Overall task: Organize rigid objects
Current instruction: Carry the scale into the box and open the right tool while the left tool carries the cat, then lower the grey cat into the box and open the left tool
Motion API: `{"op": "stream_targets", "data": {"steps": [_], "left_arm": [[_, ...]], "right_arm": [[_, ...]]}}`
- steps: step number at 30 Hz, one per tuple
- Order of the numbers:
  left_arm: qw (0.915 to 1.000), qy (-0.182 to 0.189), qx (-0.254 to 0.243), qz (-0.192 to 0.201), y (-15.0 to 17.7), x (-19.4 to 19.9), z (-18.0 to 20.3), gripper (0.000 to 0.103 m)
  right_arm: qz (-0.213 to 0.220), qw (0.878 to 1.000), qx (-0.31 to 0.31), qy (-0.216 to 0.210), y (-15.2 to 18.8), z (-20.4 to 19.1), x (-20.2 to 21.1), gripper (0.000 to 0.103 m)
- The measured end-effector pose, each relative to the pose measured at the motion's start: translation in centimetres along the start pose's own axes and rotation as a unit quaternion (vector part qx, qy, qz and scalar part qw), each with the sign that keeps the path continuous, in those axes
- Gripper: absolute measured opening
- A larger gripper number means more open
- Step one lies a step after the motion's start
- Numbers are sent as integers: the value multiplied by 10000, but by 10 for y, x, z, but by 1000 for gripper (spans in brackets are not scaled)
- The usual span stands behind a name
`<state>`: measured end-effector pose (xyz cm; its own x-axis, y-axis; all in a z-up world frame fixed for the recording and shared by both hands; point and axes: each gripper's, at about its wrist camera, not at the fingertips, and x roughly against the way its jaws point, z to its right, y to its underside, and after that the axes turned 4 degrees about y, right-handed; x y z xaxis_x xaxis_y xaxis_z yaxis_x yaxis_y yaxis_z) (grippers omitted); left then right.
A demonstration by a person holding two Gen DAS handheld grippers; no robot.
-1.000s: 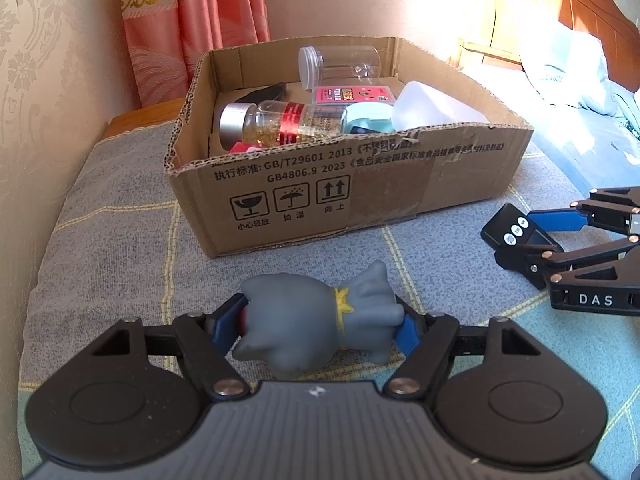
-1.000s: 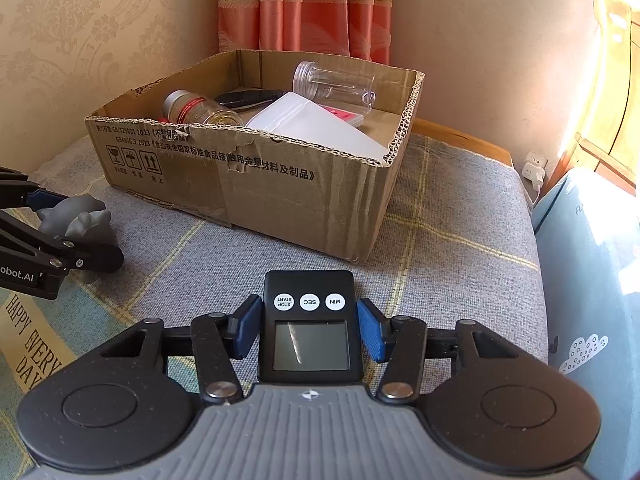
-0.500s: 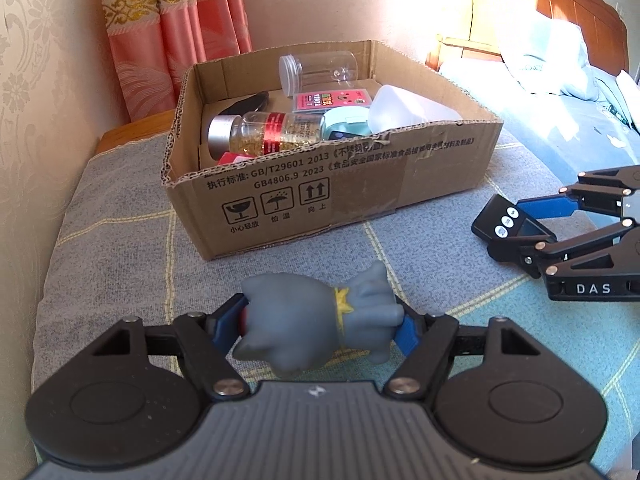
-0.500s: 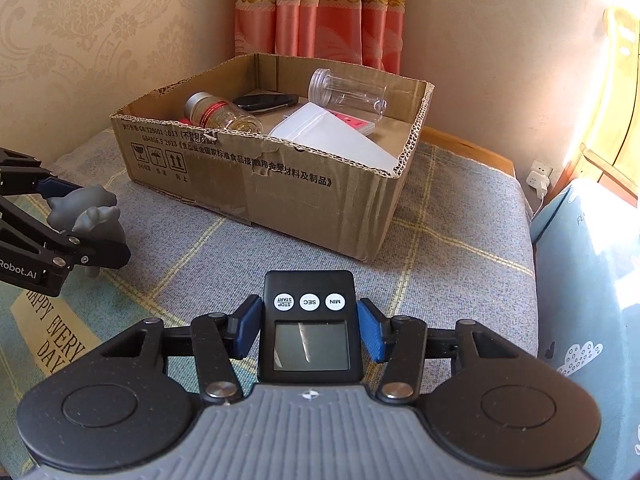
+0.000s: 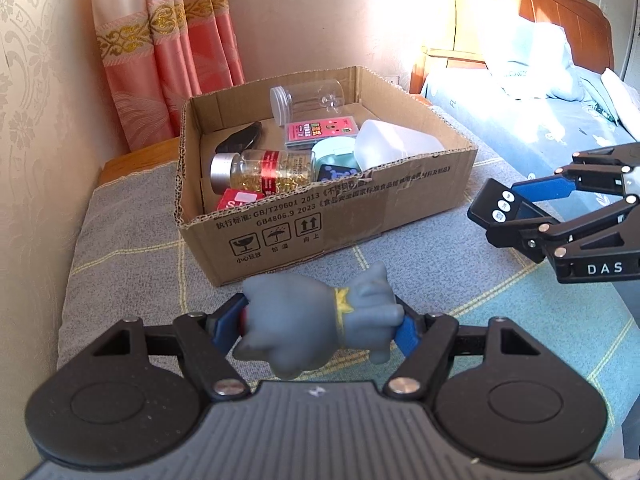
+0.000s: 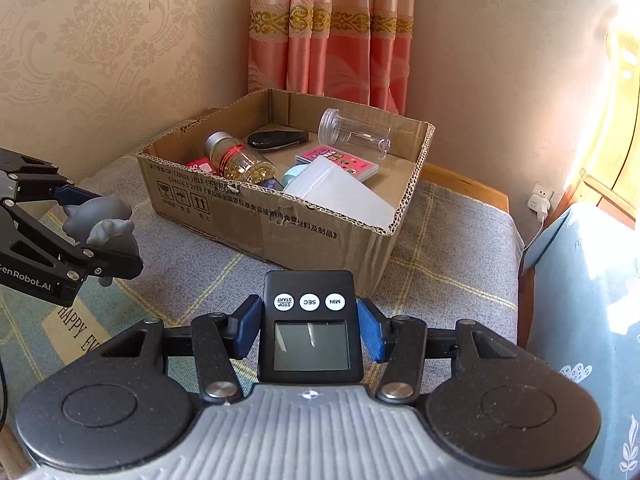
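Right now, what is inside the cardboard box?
The cardboard box holds a clear jar, capsule bottle, black case, pink card pack and white container. Things beneath these are partly covered.

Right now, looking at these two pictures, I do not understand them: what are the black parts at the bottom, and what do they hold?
Each picture comes from a camera mounted on a handheld two-finger gripper, looking along its fingers. The left gripper is shut on a grey toy figure. The right gripper is shut on a black digital timer. Both are above a grey checked blanket. Ahead stands an open cardboard box holding a clear jar, a gold-filled bottle and other small items.
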<state>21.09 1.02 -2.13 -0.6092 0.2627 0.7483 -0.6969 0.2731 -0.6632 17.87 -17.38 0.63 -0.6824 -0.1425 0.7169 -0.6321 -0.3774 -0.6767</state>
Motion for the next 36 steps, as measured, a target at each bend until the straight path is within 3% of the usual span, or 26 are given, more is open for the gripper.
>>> {"op": "stream_targets", "data": {"steps": [9,19,21,23,29,36], "left_arm": [[9996,-72,-151,223,-14,14,-4,73],[9990,-169,-202,366,-21,19,-10,73],[9989,-188,-196,377,-22,20,-11,73],[9988,-202,-212,383,-23,19,-12,73],[9985,-235,-282,408,-30,16,-14,73],[9979,-298,-398,407,-50,7,-17,73]], "right_arm": [[390,9992,23,72,-47,11,8,57],[212,9983,-399,354,-96,31,-56,57],[182,9979,-506,371,-99,35,-64,68],[301,9971,-601,354,-98,36,-62,90],[347,9956,-759,427,-85,31,-44,103],[40,9931,-1019,579,-63,25,-23,103]]}}
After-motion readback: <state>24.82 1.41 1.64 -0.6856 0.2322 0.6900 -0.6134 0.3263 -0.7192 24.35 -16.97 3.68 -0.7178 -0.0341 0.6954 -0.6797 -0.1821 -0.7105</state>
